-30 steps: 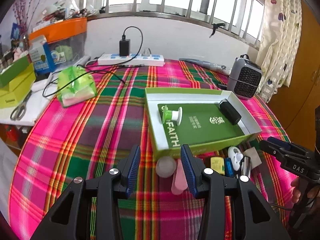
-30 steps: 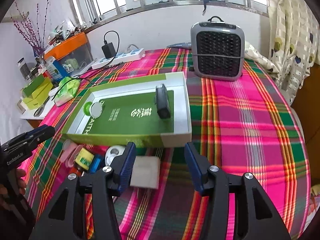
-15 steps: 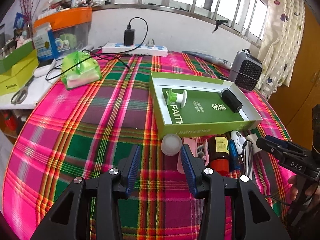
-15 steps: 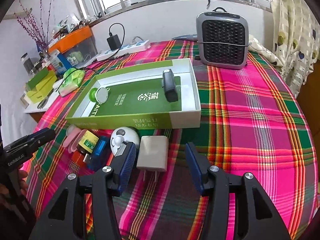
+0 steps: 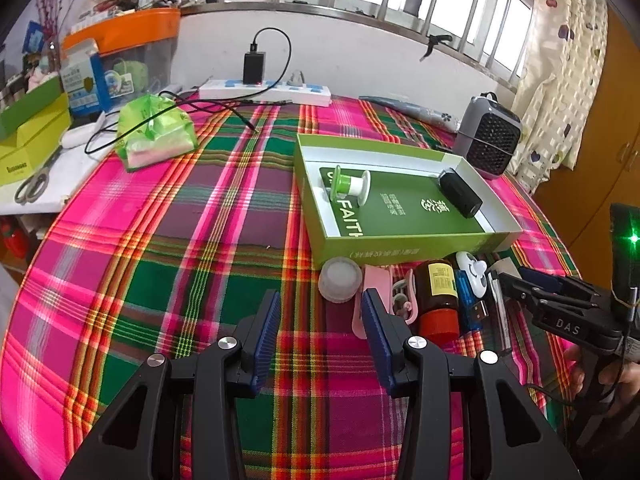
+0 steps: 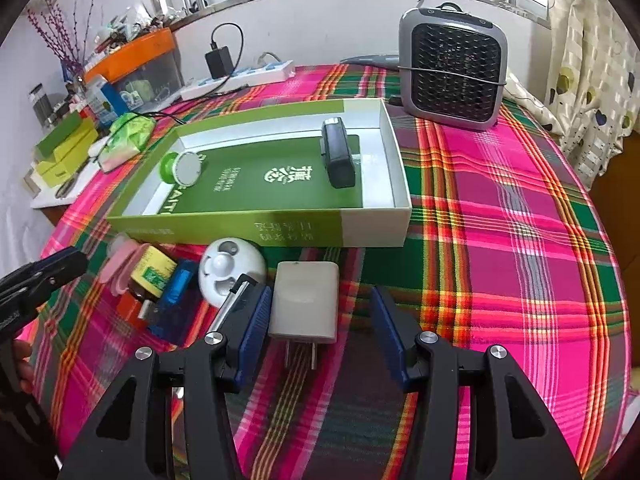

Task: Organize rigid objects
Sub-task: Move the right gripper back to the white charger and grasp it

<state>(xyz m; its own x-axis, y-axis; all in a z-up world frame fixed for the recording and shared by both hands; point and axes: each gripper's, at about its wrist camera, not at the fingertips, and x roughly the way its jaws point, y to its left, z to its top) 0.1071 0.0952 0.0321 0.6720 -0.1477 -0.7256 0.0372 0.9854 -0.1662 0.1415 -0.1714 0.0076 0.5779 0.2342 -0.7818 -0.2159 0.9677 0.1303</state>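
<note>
I hold my right gripper (image 6: 318, 330) open over the white charger (image 6: 305, 302), which lies just in front of the green box (image 6: 256, 230). My left gripper (image 5: 318, 334) is open too, empty, near the white cap (image 5: 340, 284). I judge the next move is to lower, close on the charger and carry it into the box.

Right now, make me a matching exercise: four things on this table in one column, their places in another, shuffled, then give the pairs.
Things:
1. green spool
2. black case
3. white charger
4. heater

Places:
A. between the open right gripper's fingers, untouched
B. behind the box, on the cloth
C. inside the box, left end
D. inside the box, right end

Pairs: 1-C, 2-D, 3-A, 4-B
</note>
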